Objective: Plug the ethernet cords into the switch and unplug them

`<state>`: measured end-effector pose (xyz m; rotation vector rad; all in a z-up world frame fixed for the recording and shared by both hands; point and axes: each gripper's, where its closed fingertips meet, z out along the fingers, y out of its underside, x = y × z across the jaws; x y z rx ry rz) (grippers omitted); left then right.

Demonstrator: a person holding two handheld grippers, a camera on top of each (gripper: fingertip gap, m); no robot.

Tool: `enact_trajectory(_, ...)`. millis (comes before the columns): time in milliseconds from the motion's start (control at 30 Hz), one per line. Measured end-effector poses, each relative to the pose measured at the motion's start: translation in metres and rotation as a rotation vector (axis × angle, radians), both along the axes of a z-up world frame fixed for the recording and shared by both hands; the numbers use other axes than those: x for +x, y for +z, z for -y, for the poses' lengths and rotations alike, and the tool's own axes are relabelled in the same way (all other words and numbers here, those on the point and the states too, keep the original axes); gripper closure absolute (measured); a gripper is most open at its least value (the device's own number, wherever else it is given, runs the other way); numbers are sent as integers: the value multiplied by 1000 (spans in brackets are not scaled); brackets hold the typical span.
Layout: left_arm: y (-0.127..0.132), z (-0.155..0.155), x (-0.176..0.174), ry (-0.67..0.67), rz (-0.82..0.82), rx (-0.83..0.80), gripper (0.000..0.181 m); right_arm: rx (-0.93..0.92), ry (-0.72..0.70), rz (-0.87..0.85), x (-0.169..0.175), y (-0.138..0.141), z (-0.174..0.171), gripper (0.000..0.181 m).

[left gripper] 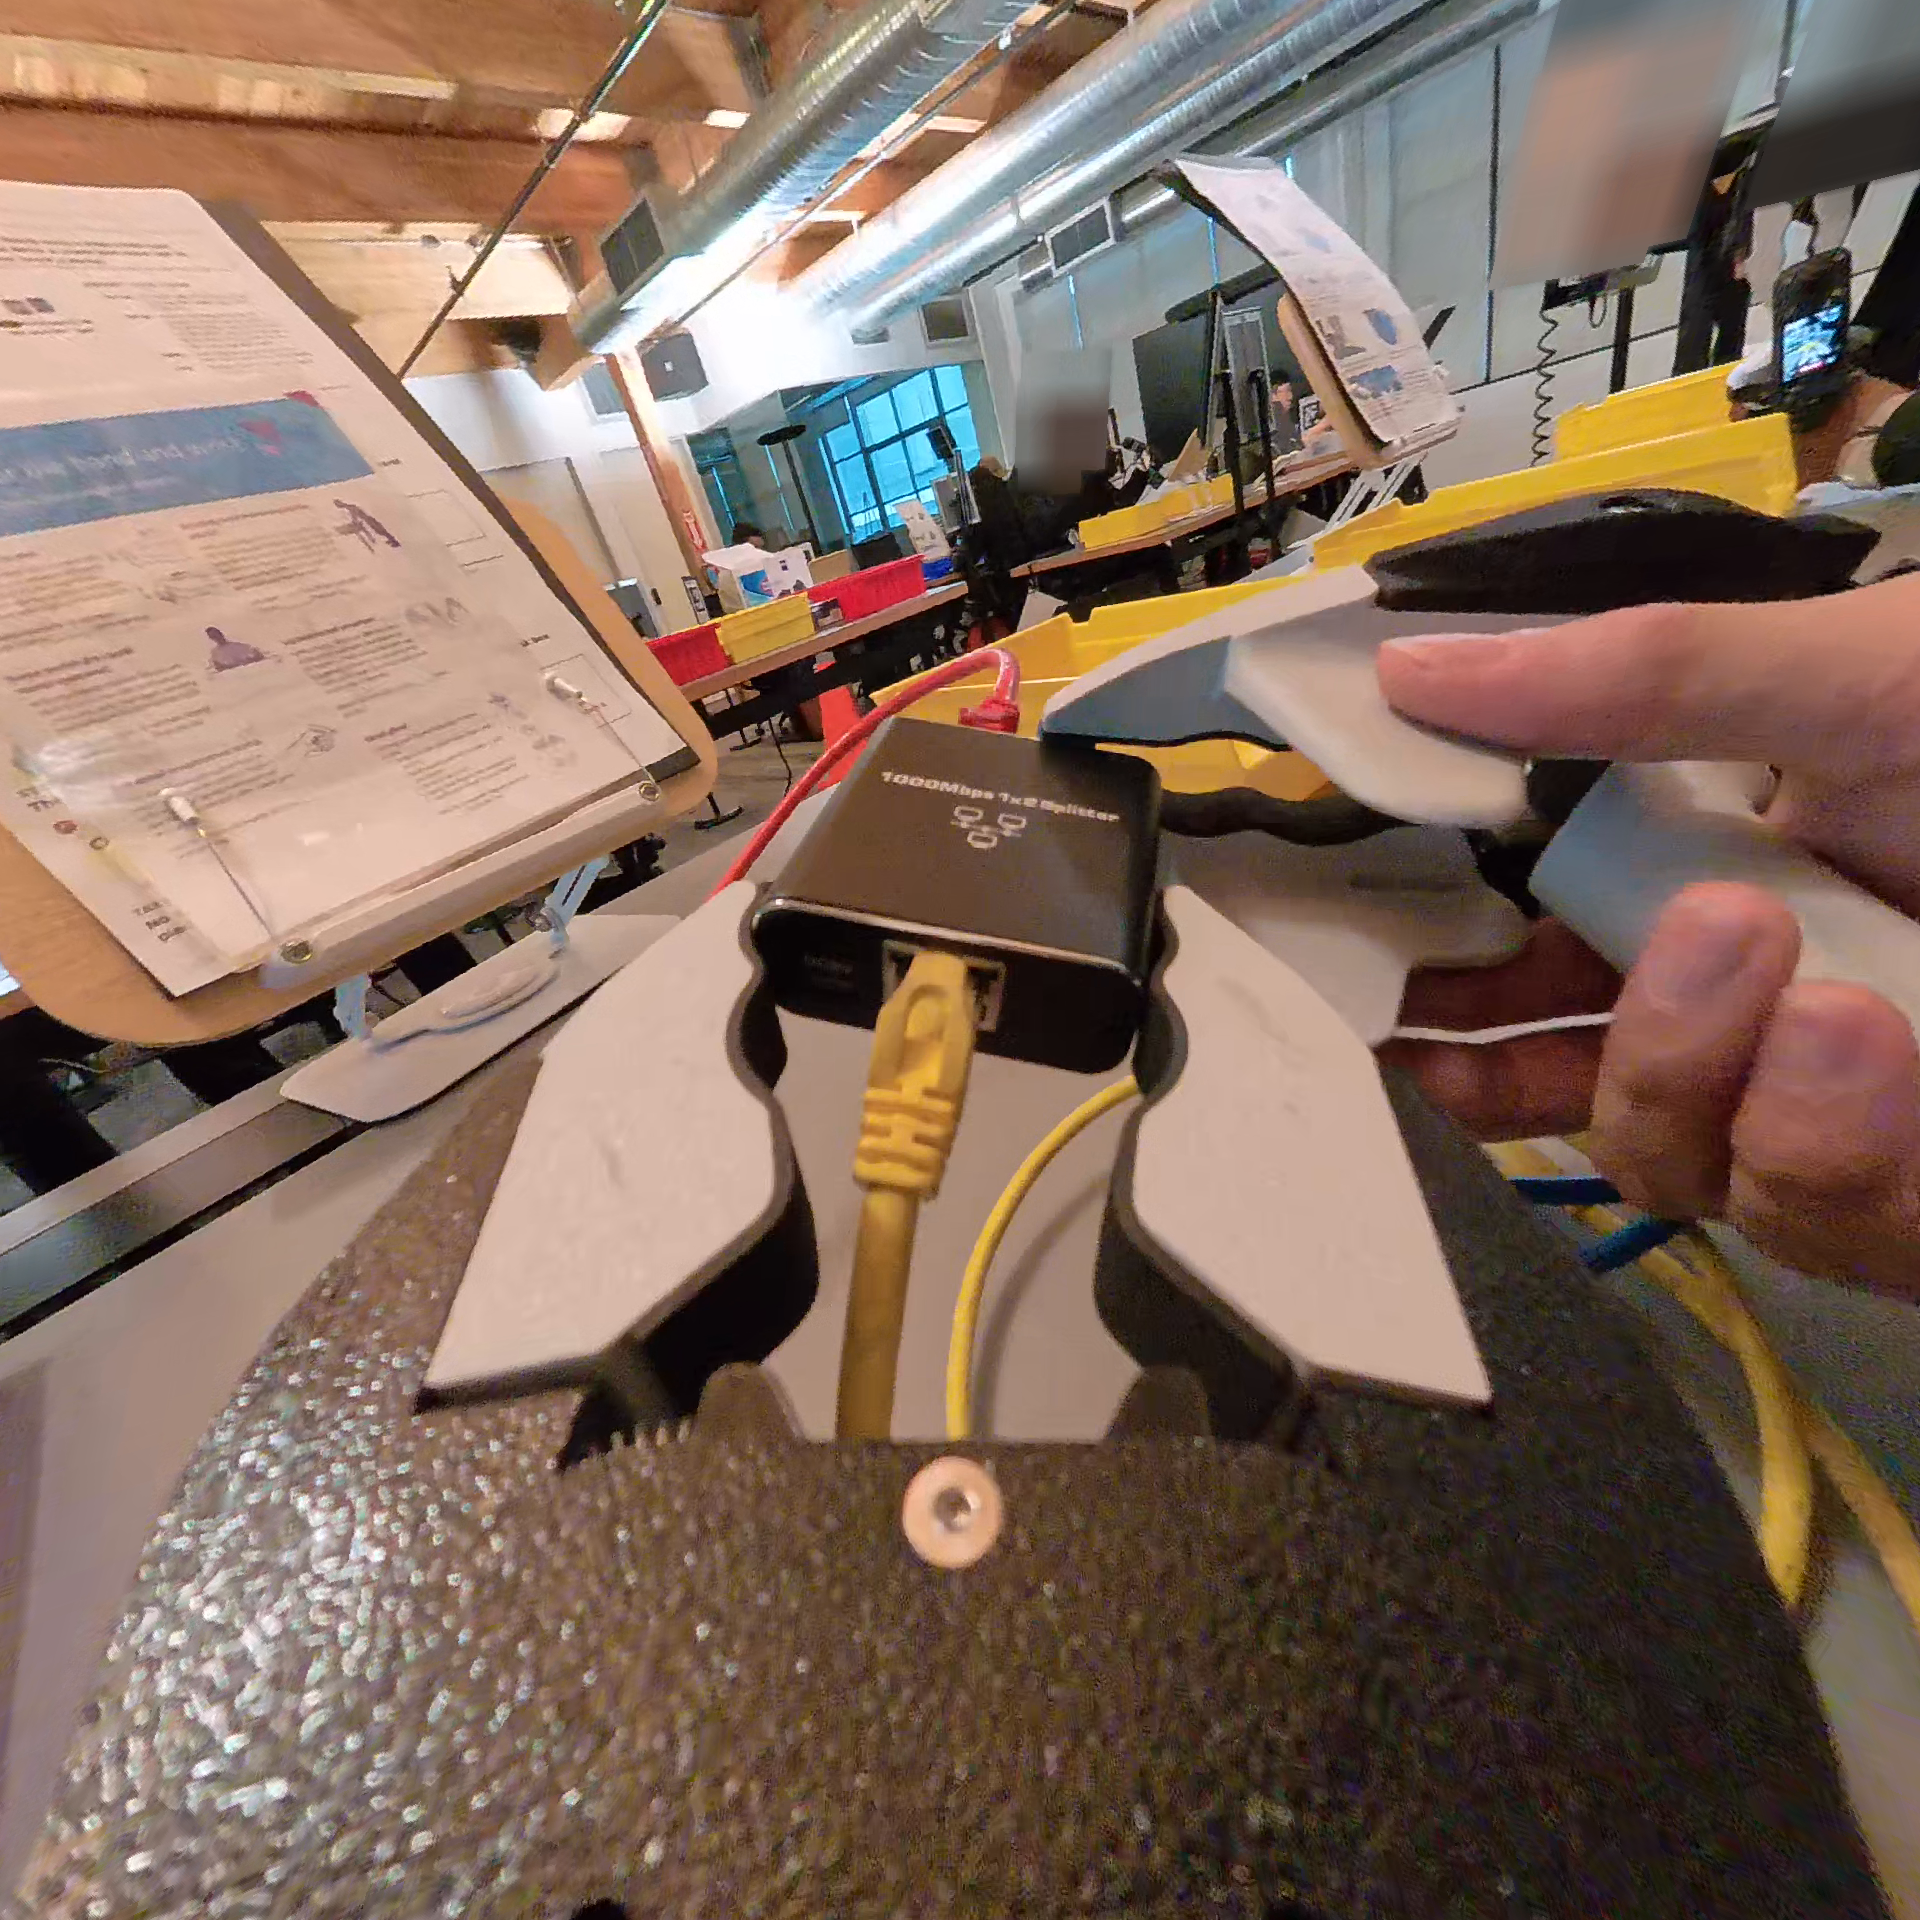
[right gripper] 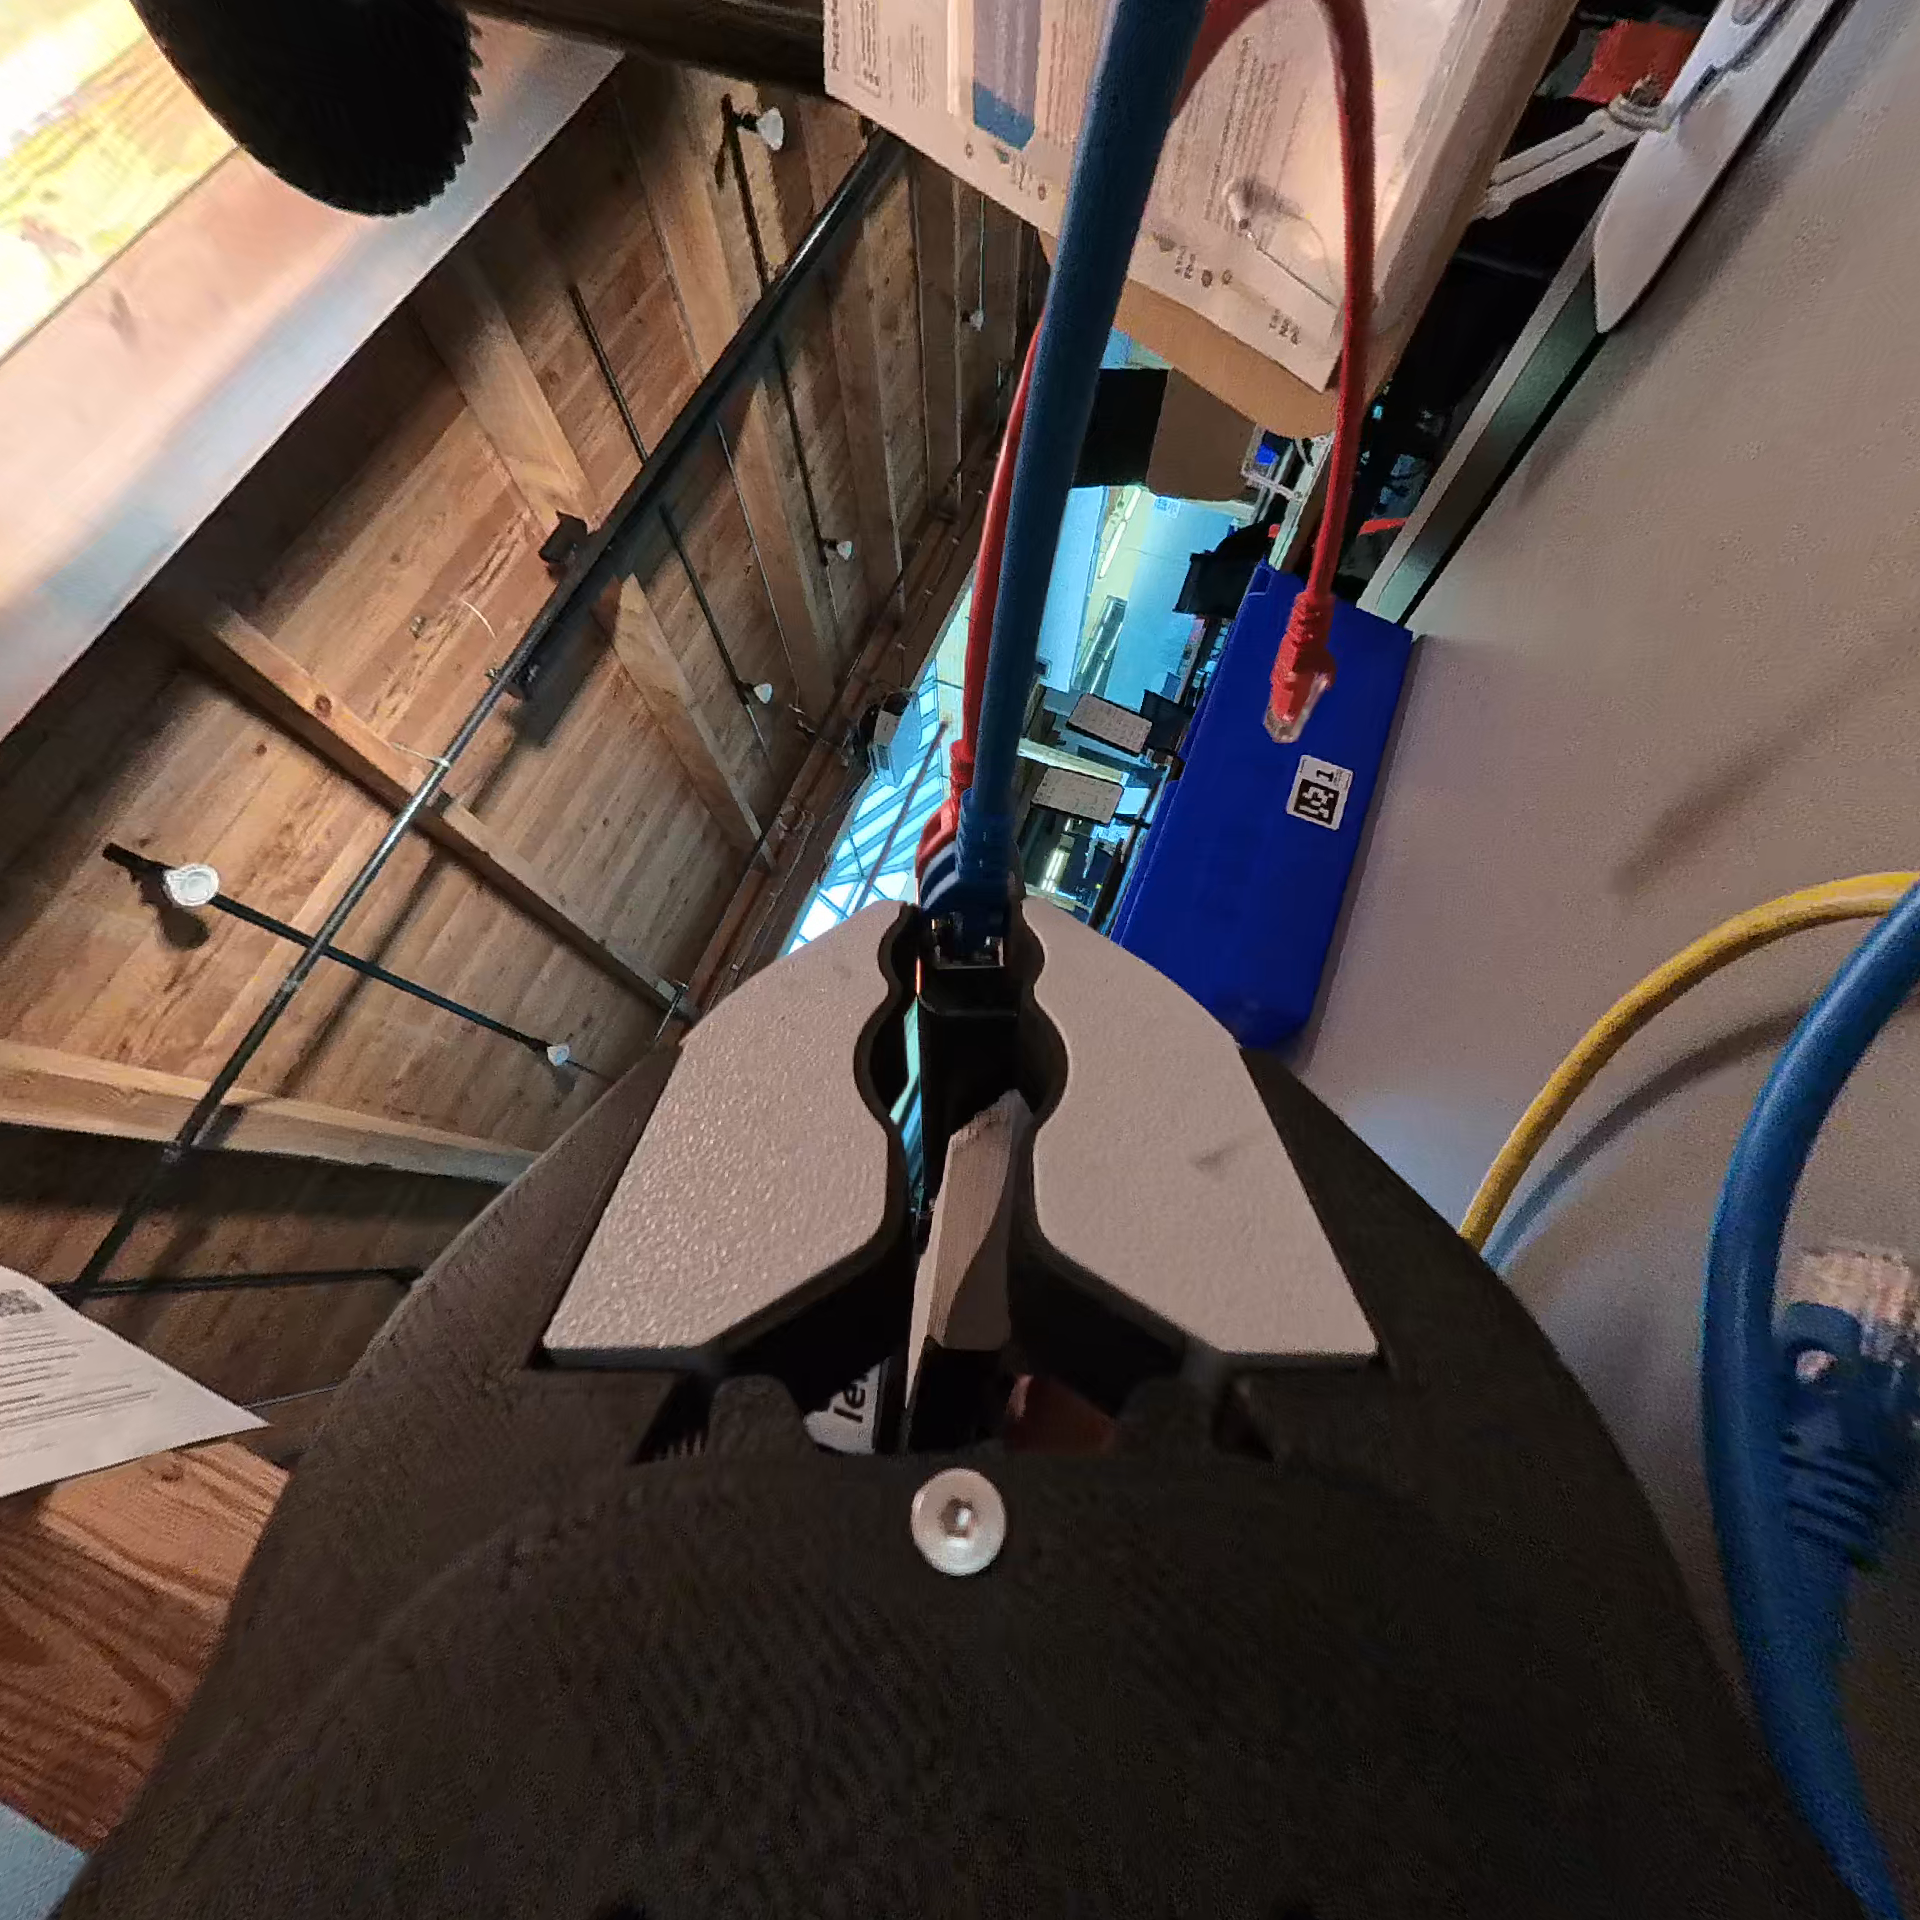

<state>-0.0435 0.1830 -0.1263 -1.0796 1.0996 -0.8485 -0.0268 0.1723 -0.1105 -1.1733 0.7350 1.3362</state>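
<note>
The black switch (left gripper: 997, 831) is pinched at its near end between my left gripper's (left gripper: 956, 966) grey fingers. A yellow ethernet plug (left gripper: 914, 1060) sits in its near port, and the cord runs back under the gripper. A red plug (left gripper: 987, 707) is at the far end. My right gripper (right gripper: 961, 956), held by a hand (left gripper: 1714, 1039), is shut on the switch (right gripper: 966, 1029), which I see edge-on. A blue cord (right gripper: 1060, 436) and a red cord (right gripper: 987, 582) are plugged into that end. The red cord's free plug (right gripper: 1297, 675) hangs loose.
A document stand (left gripper: 260, 582) stands at the left on the grey table (right gripper: 1662, 623). Yellow bins (left gripper: 1558, 520) are behind the switch and a blue bin (right gripper: 1247, 810) is on the table. Loose yellow (right gripper: 1662, 997) and blue (right gripper: 1766, 1351) cords lie at the right.
</note>
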Motion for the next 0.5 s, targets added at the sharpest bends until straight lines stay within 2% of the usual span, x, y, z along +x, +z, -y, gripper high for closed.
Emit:
enact_trajectory(267, -4, -1, 3, 47, -4, -30, 116, -19, -54, 6, 4, -3, -1, 168)
enact_trajectory(500, -4, -3, 3, 67, -3, -27, 116, 0, -24, -10, 4, -4, -3, 168)
